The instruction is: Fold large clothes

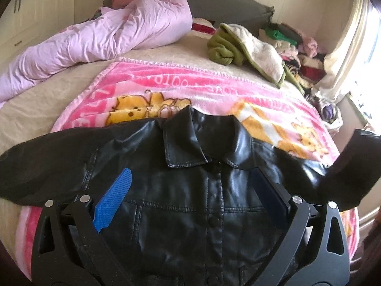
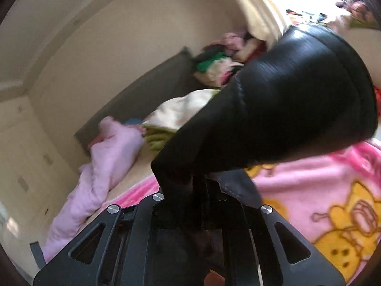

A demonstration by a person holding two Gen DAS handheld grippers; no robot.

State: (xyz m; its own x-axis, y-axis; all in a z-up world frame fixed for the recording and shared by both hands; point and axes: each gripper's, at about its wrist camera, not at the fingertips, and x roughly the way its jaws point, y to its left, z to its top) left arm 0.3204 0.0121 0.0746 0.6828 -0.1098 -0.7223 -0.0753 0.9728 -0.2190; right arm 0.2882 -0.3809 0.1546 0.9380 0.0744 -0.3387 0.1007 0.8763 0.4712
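A black leather jacket (image 1: 190, 190) lies front-up on the pink cartoon blanket (image 1: 185, 88), collar away from me, its left sleeve stretched out flat. My left gripper (image 1: 190, 178) is open and empty, its blue pads (image 1: 114, 195) spread above the jacket's chest. My right gripper (image 2: 200, 186) is shut on the jacket's right sleeve (image 2: 297, 100) and holds it lifted above the blanket (image 2: 309, 186). That raised sleeve also shows at the right edge of the left wrist view (image 1: 357, 166).
A crumpled lilac duvet (image 1: 100, 40) lies at the bed's far left. A green and cream fleece (image 1: 243, 47) and a pile of mixed clothes (image 1: 297, 54) sit at the far right by the curtain (image 1: 352, 47). White cupboards (image 1: 31, 12) stand left.
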